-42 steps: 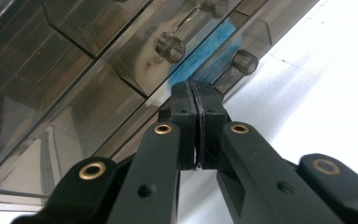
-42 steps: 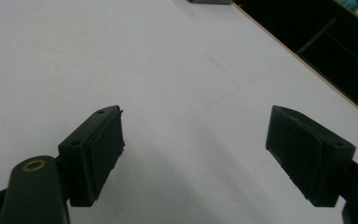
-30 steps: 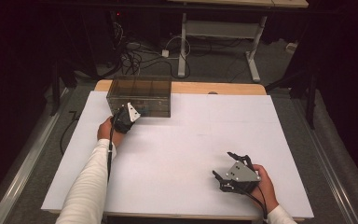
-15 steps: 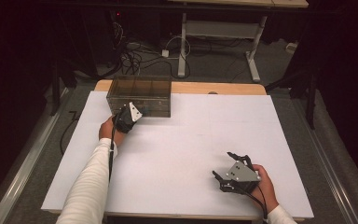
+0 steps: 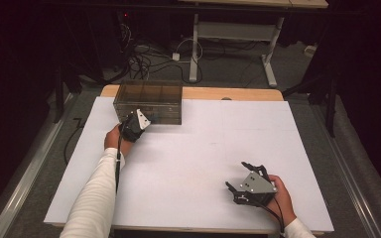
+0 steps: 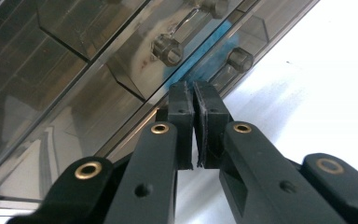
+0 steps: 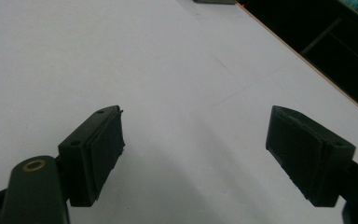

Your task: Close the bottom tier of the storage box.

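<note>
left tongs pressed together at the front of a smoked drawer box

a white worktop [image 5: 193, 163] sits in a dark room, with cables on the grey floor behind it and a pale desk frame [image 5: 238, 34] farther back. at the worktop's far left edge stands a smoked clear drawer box [image 5: 149, 96]. the left tongs [image 5: 146, 120], held in the person's left hand [image 5: 115, 140] at the end of a white sleeve, point at the lower front of that box. in the left gripper view the two black pads [image 6: 182, 100] stand together with only a hairline gap and nothing seen between them, their tips right at the box's front wall [image 6: 74, 93], just below a clear drawer knob [image 6: 168, 49]; whether they touch it cannot be told. a blue thing [image 6: 205, 51] shows blurred through the smoked plastic behind the knobs. well apart, near the worktop's front right corner, the right tongs [image 5: 238, 178] lie low in the right hand [image 5: 280, 196], spread wide over bare white surface, with nothing between the pads [image 7: 98, 154].
</note>
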Demonstrator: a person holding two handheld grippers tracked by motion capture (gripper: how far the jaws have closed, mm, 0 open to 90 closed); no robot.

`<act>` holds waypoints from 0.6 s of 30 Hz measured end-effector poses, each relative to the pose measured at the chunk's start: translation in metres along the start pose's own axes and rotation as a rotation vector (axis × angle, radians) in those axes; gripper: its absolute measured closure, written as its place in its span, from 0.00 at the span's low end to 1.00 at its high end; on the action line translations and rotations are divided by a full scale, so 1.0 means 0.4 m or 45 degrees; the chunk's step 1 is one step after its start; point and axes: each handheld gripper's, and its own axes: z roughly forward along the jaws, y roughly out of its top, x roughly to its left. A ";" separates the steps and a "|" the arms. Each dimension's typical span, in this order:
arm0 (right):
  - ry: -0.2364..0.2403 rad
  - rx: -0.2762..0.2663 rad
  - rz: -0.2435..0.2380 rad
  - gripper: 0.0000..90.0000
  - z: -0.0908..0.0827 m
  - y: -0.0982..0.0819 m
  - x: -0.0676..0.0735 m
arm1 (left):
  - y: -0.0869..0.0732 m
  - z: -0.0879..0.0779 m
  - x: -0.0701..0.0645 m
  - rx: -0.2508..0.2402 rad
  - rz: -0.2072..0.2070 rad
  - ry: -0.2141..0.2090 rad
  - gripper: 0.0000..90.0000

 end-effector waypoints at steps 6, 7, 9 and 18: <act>-0.002 0.001 -0.001 0.22 0.000 -0.001 -0.001 | -0.002 -0.010 -0.004 -0.015 -0.015 -0.015 0.93; -0.001 0.001 -0.003 0.22 0.000 -0.001 0.000 | -0.002 -0.013 -0.004 -0.021 -0.022 -0.015 0.93; 0.001 0.000 -0.005 0.22 0.000 0.000 0.000 | 0.001 -0.021 -0.004 -0.038 -0.031 -0.019 0.89; 0.000 0.002 -0.006 0.22 0.000 0.000 0.000 | -0.002 -0.050 -0.003 -0.098 -0.071 -0.016 0.87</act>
